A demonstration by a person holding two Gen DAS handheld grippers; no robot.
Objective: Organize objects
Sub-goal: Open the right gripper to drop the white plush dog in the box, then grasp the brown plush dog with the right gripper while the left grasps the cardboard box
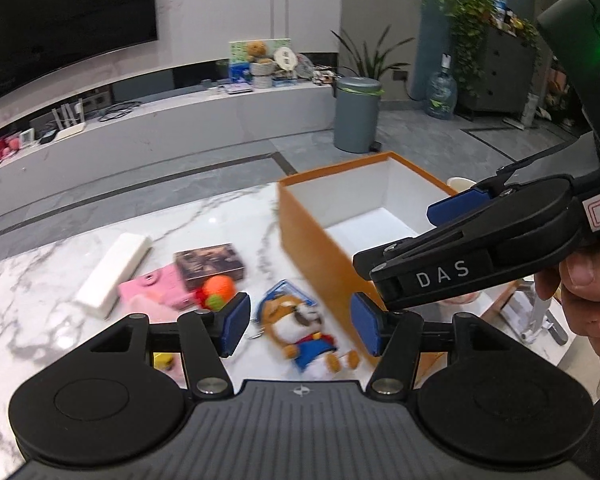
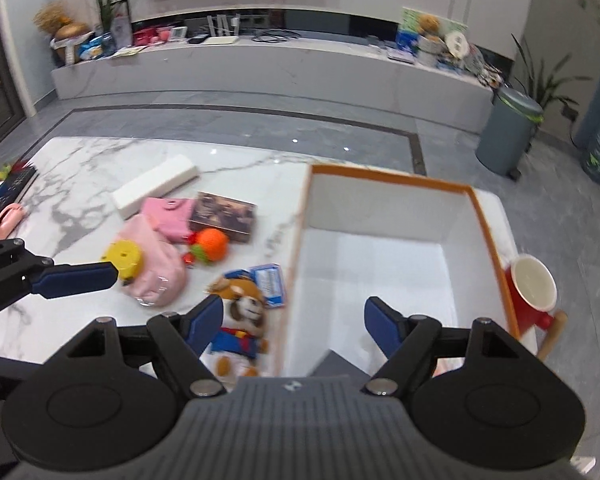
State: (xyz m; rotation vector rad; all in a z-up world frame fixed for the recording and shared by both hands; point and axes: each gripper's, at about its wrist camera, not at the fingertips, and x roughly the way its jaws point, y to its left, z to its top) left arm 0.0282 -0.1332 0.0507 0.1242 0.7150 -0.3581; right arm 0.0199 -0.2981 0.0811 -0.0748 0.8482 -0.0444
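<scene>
Glossy white marbled counter (image 2: 100,160). Rectangular orange box (image 2: 488,216), white smooth interior, empty. Beside it, fuzzy plush dog (image 1: 300,320), knitted orange ball (image 1: 219,288), pink pouch (image 2: 168,216). Left tongs (image 1: 300,322) and right tongs (image 2: 292,322) wide, holding nothing.

Marble table (image 2: 80,160) under orange box (image 2: 392,178), toys (image 2: 240,312).

Each hand-held gripper has a ribbed grey body, two round black discs, black linkage arms with silver screws, and blue pads on its fingers. The left hand-held gripper (image 1: 298,324) shows a small white emblem. The right hand-held gripper (image 1: 396,236) carries white letters "DAS", a red-outlined label and a green light.
</scene>
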